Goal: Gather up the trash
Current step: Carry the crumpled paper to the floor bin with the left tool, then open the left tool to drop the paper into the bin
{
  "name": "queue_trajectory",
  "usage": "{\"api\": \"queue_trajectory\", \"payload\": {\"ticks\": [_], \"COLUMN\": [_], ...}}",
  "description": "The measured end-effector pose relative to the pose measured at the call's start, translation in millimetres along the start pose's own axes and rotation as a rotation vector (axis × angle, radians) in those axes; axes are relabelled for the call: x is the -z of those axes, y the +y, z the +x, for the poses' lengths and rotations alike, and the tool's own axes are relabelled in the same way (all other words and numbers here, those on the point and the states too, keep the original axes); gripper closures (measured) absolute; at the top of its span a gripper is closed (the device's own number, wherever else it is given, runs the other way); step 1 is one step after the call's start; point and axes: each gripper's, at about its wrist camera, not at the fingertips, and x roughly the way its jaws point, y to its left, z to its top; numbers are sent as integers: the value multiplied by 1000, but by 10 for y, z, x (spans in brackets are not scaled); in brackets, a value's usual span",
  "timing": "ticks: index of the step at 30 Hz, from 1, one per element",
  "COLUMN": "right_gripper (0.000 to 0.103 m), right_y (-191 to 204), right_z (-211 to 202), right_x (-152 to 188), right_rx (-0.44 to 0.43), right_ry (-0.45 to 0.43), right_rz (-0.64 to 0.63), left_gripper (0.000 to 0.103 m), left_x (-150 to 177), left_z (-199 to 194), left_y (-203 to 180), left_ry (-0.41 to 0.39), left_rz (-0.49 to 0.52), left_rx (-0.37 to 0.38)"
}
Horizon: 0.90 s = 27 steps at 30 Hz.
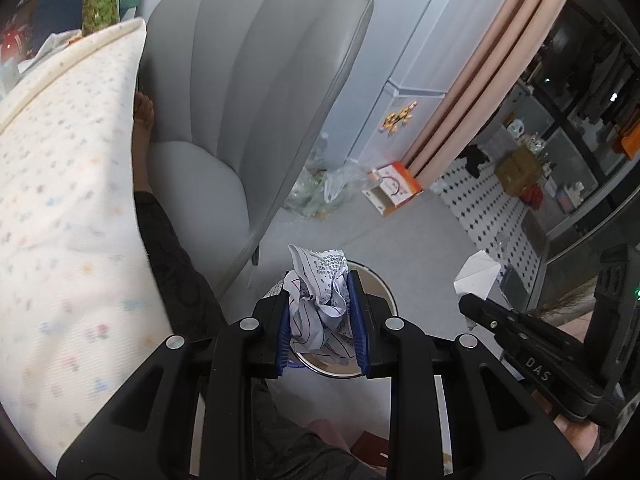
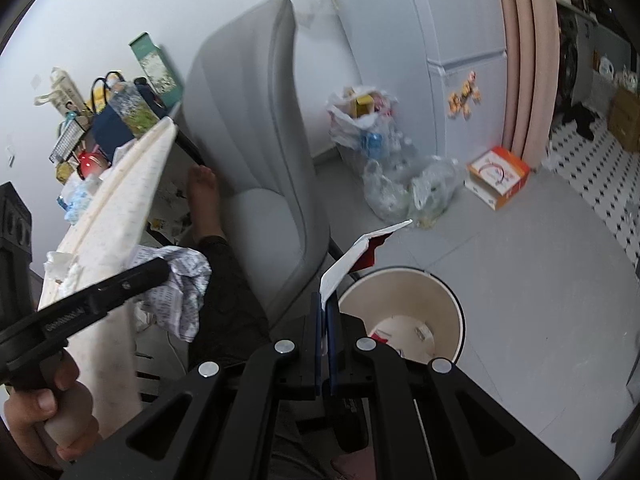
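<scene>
My left gripper (image 1: 320,280) is shut on a crumpled printed paper (image 1: 320,300) and hangs just over the round cream waste bin (image 1: 386,292). In the right wrist view that same gripper (image 2: 160,270) shows at the left with the crumpled paper (image 2: 182,292), held by a hand (image 2: 52,412). My right gripper (image 2: 325,298) is shut on a folded white card with a red inside (image 2: 352,260), beside the near-left rim of the bin (image 2: 452,300). A few scraps lie on the bin's bottom. The left wrist view shows the right gripper (image 1: 466,304) with the white card (image 1: 476,276).
A grey padded chair (image 2: 256,152) stands just behind the bin. A patterned cushion (image 1: 68,200) fills the left, with a person's foot (image 2: 204,196) and dark trouser leg beside it. Plastic bags of bottles (image 2: 400,184) and an orange-white box (image 2: 498,178) lie on the grey floor.
</scene>
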Motion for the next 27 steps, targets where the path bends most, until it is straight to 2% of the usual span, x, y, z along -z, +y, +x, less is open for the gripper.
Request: {"api": "queue_trajectory", "payload": {"ticks": [8,16,20,22,23,24,27], "right_gripper": [99,99,94,87,68,54,54], "right_y": [-278,-486,-557,-606,-644,-672,-753], "right_z": [564,807,889,902,896,872,804], "right_x": [39,-5,-8,6,19,25,38], "right_rx": [-10,-3,-32,-29,-30,-33,-27], "right_ry": [67,83,101,109,104,92,79], "right_rz": [57,93,109,129,139,142,148], "left_gripper": [78,78,78,78,78,78,78], "left_x": [-89,-67,-78,-71,-61,-58,-73], "left_z": [275,474,550,583,591,600,631], "left_y": [-42,-66,-81,-108,-125,-151,-229], "left_ry": [39,79,92,101,105,110,114], "left_rz": [3,5,7,12,15,19,29], "left_rx": [-50,-56,-56,-58,-59,-60,-59]}}
